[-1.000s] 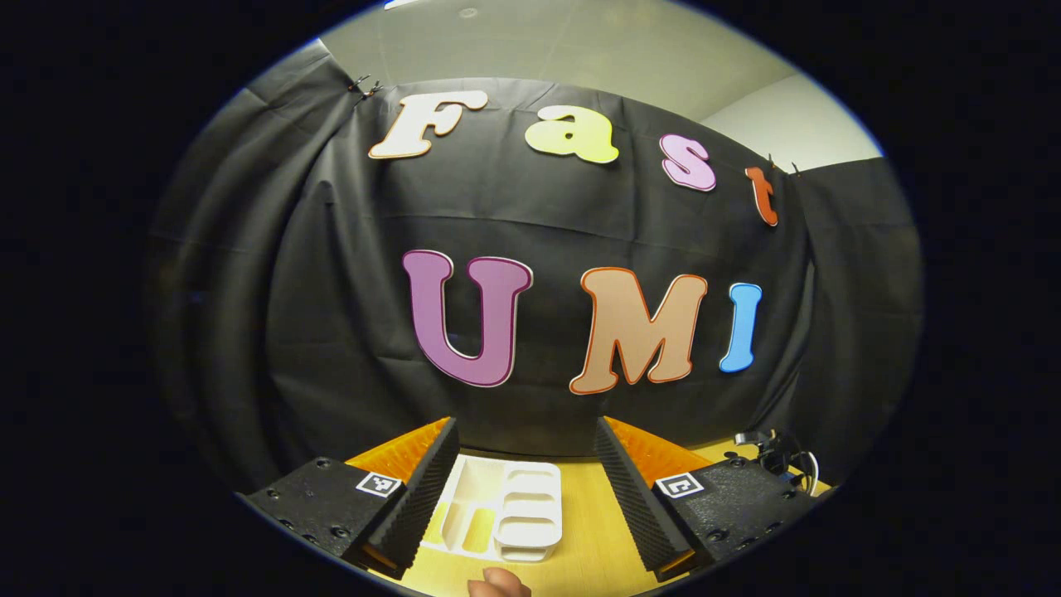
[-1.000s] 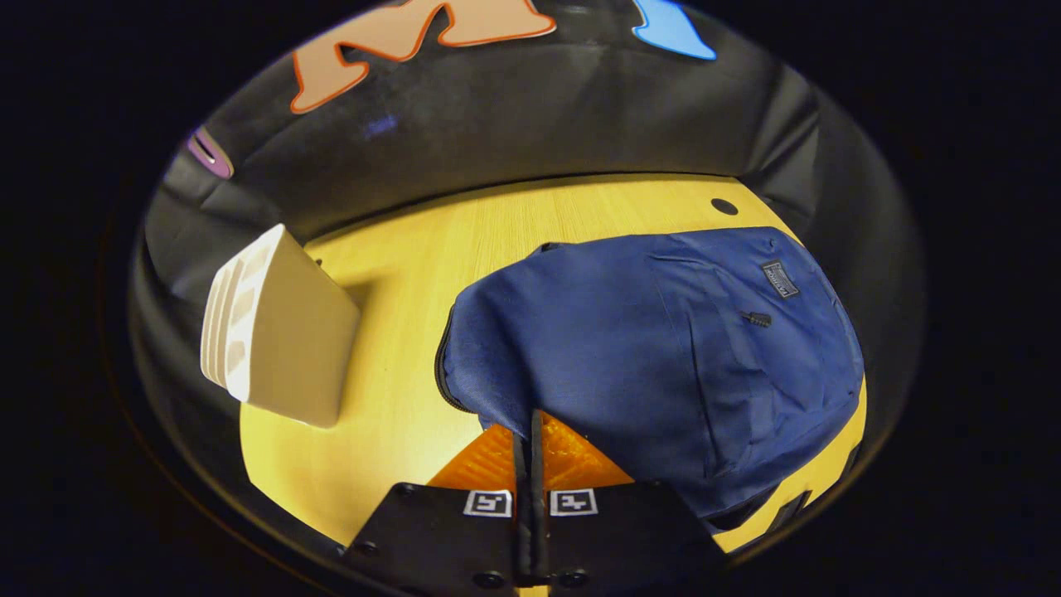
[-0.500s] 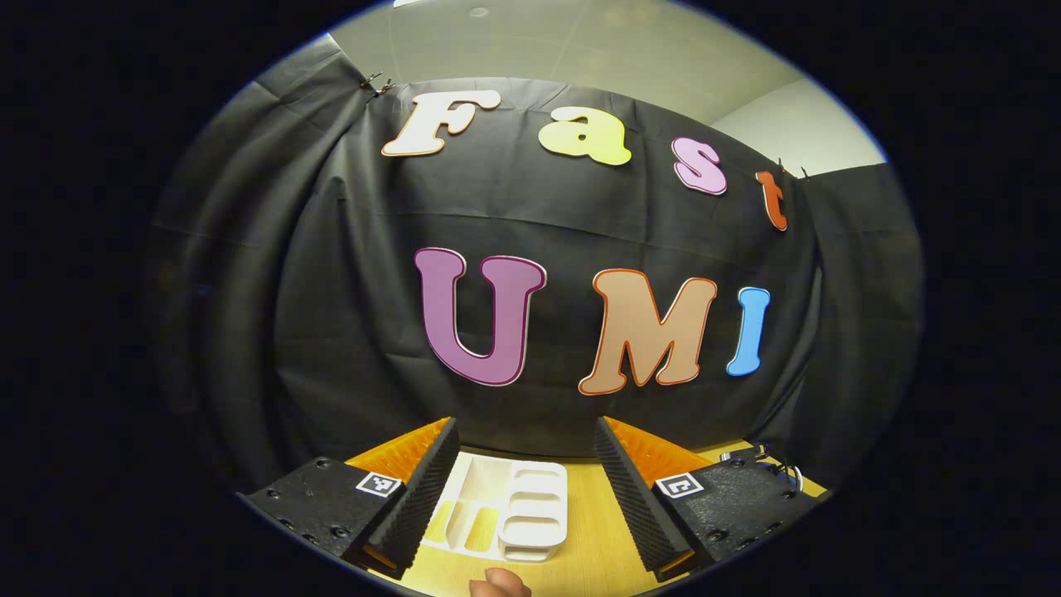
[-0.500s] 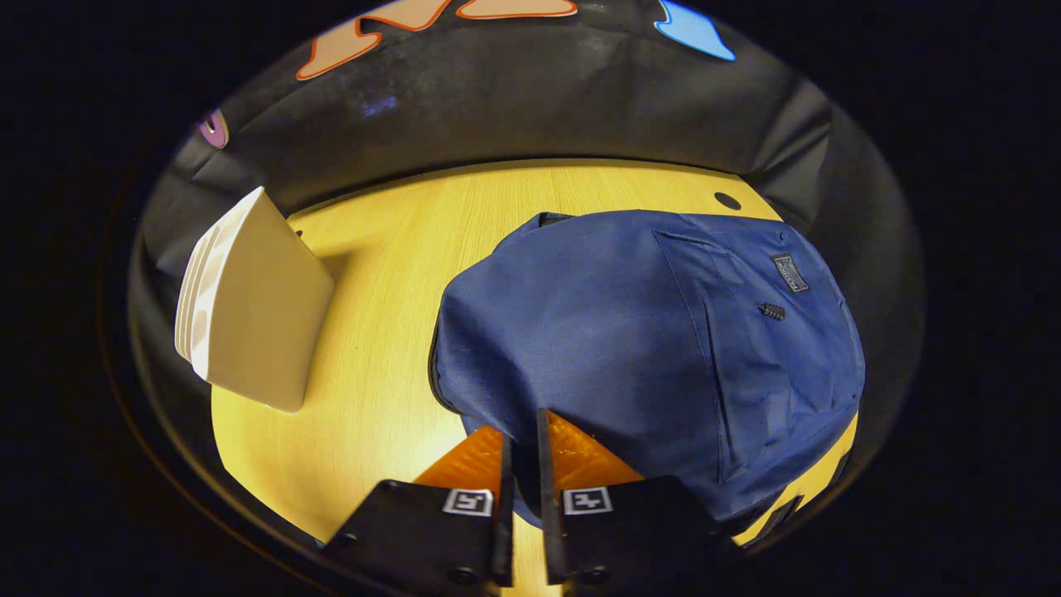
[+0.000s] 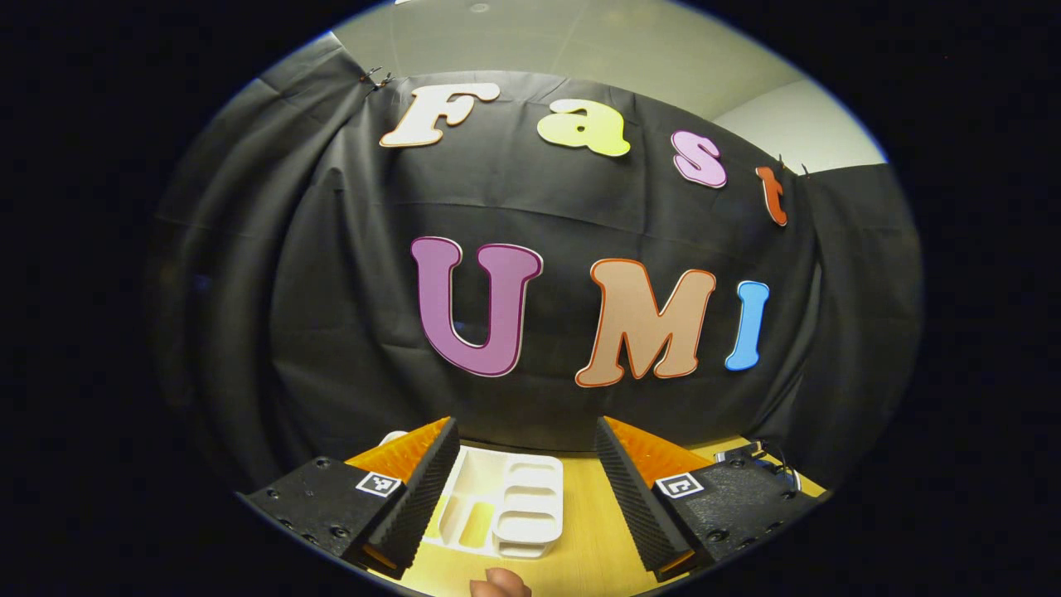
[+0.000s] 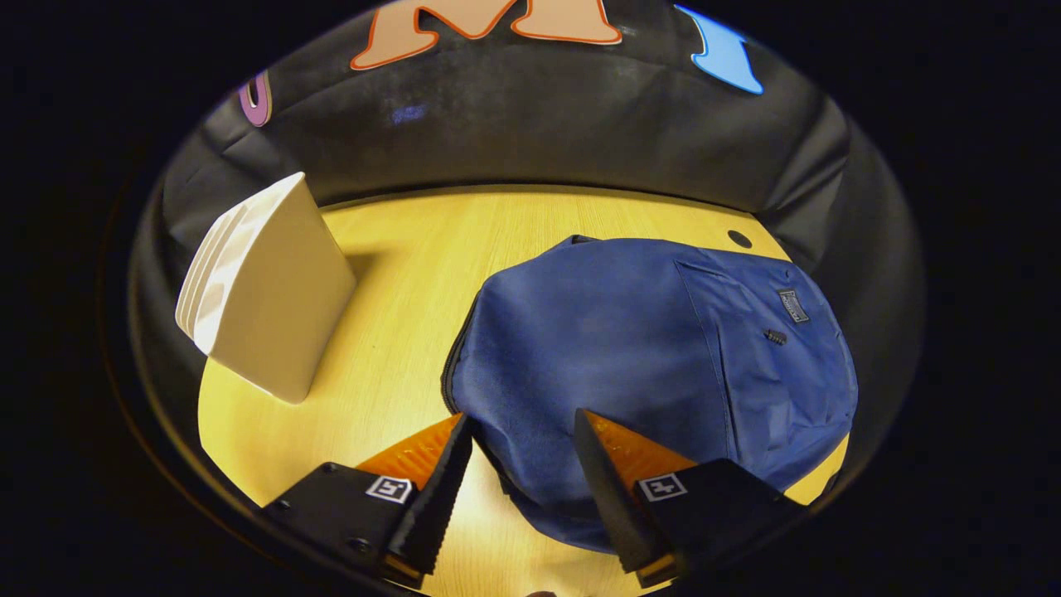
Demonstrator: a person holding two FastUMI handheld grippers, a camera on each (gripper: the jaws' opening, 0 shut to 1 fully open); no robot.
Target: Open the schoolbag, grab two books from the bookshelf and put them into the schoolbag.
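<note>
Both sets of fingers stood apart, empty — my right gripper (image 6: 518, 473) hovered over the limp, soft schoolbag (image 6: 655, 365) lying flat on the counter (image 6: 398, 274), best taken, I judged, at its zipper edge — left gripper (image 5: 526, 481) raised.

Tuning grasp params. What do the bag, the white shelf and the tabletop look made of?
Schoolbag: navy woven fabric, matte, soft; it creases and sags. Bookshelf: looks like moulded plastic, off-white, smooth, slightly glossy. Table: light wood-grain surface, probably laminate, with mild sheen.
</note>
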